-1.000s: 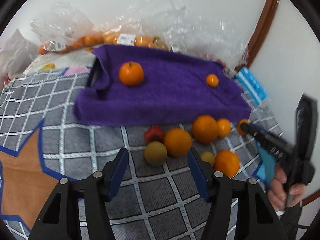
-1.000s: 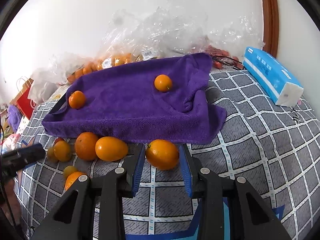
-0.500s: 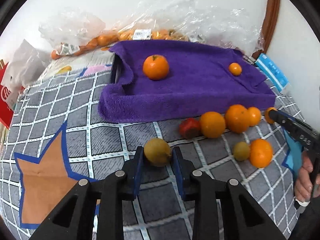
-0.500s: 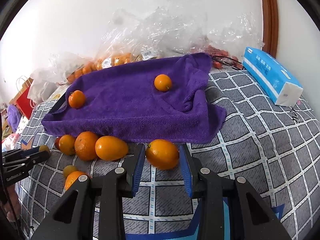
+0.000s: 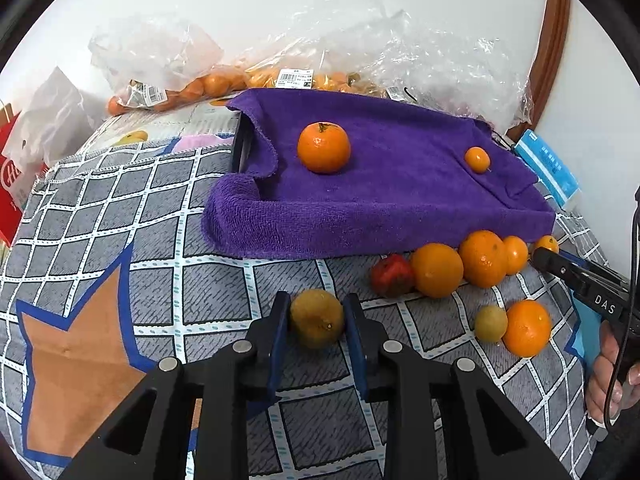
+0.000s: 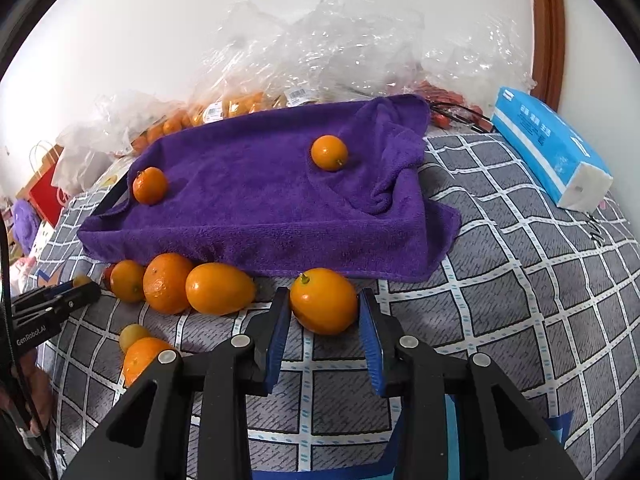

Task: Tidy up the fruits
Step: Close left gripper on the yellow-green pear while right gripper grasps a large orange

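A home bedroom: patterned bedspread (image 6: 520, 240), tissue pack (image 6: 548, 148), grocery bags (image 5: 160, 64) against the wall.

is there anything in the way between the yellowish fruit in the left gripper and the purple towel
Nothing visible. The left gripper is shut on the yellowish fruit, and only bare checked cloth lies between it and the purple towel's near edge.

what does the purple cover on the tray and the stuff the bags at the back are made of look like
Purple towel: looks like plush microfibre or terry cloth, matte; a fuzzy looped pile shows along its front fold, and it drapes in soft creases.
Clear bags by the wall: thin transparent plastic film, glossy; crinkled with bright glints, the oranges and barcode labels showing through.
What lies under the towel is mostly hidden.
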A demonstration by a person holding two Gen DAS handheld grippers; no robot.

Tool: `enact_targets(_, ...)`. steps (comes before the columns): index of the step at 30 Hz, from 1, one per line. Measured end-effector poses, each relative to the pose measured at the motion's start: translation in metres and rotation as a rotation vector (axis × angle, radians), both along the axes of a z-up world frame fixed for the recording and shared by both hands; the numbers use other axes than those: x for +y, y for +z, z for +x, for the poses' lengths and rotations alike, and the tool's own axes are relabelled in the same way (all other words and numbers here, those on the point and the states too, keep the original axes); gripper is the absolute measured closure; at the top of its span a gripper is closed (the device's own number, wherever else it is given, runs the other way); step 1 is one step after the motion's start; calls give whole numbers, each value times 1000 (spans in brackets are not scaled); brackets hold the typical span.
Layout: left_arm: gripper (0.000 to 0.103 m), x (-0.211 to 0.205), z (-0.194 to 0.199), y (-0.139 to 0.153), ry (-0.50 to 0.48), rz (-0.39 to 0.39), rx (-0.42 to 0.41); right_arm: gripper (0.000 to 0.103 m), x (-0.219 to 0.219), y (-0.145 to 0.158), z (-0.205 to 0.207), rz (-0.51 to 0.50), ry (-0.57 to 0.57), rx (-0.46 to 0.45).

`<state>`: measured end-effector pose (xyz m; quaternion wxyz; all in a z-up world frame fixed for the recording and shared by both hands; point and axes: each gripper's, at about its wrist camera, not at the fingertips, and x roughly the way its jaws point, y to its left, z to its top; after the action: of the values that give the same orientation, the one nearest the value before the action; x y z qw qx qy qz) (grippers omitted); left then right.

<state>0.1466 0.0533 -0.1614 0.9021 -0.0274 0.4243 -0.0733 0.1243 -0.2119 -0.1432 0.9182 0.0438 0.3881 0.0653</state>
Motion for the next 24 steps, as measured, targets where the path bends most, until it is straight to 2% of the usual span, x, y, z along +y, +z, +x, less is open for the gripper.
enact_targets(3, 77, 1, 0, 0, 1, -14, 1, 70, 0, -3, 5, -11, -7, 37)
enact_targets(6, 77, 2, 1, 0, 1, -17, 2, 70, -4, -4, 8, 19, -6, 49)
enact_targets(12, 77, 9, -2, 0, 3, -52, -6, 70, 4, 1, -2, -11, 12, -3)
enact_targets(24, 77, 12, -21, 18, 25, -61, -142, 70, 6, 7, -8, -10, 21, -40)
